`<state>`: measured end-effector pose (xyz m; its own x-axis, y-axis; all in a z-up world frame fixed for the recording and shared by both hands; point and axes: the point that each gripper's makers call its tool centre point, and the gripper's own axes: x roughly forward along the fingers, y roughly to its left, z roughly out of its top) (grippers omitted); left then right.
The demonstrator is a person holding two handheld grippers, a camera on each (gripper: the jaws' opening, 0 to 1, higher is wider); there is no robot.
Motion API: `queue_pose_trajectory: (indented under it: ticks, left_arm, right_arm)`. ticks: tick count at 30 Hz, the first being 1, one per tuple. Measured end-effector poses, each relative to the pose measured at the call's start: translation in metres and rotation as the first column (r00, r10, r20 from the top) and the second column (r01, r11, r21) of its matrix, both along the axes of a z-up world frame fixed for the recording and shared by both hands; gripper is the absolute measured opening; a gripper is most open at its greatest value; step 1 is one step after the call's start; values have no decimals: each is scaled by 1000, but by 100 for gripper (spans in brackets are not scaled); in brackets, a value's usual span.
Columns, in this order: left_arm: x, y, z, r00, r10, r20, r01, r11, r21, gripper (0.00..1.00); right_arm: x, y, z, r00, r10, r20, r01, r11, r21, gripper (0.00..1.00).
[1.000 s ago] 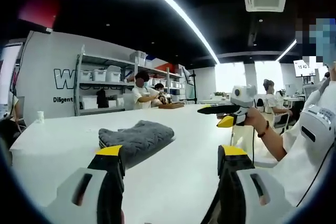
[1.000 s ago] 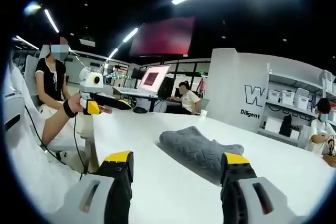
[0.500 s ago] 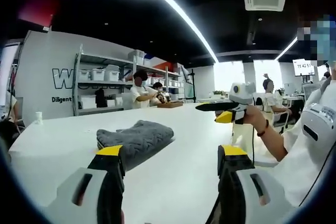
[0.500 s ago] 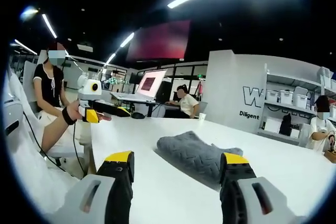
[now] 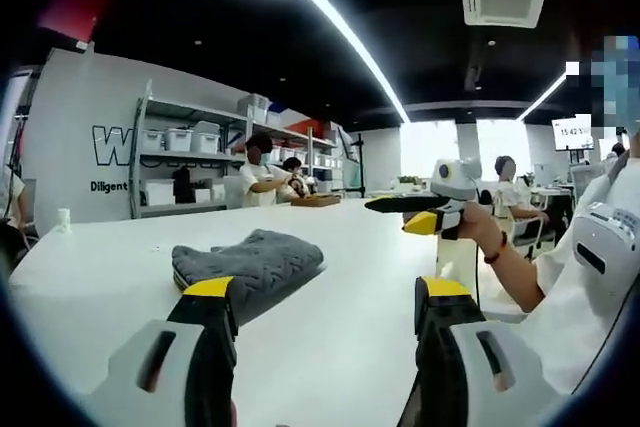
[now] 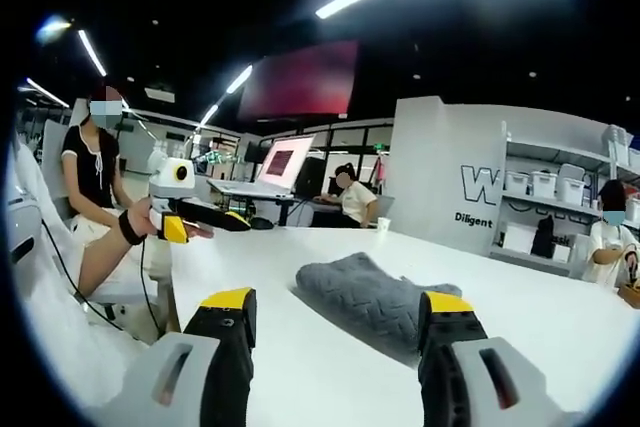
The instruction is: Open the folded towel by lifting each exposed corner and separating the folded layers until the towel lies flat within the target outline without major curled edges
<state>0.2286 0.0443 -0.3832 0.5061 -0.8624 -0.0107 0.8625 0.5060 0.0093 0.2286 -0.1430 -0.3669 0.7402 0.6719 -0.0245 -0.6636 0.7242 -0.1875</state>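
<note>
- The white table (image 5: 350,277) spreads wide under both grippers; no target outline is marked on the part of it that I can see.
- The grey towel (image 5: 248,265) lies folded in a thick bundle on the table, ahead of the left gripper (image 5: 325,297) and between the jaws of the right gripper (image 6: 335,307) in the right gripper view (image 6: 375,292). Nothing touches it.
- Both grippers have their jaws spread wide and empty, low over the table, near the towel but apart from it.
- Over the last second the towel has slid slightly leftward in each view while keeping its shape, so the cameras have shifted, not the cloth. The right gripper, seen from the left gripper view (image 5: 415,215), has drifted a little towards the towel.
- In my judgement the unfolding has not begun: this is the approach, and a corner must next be found and pinched.
</note>
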Motion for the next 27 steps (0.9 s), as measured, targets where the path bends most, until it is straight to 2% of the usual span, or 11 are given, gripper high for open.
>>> queue_pose_trajectory:
  ticks: [18,27]
  left_arm:
    - [5,1,-4,1000,4,-15,-4,1000,-2,69]
    - [8,-1,1,1000,13,1,-13,1000,3,69]
  right_arm:
    - [6,-1,3,1000,0,4,0,1000,-12,63]
    - [9,1,2,1000,3,-4,-3,1000,-10,63]
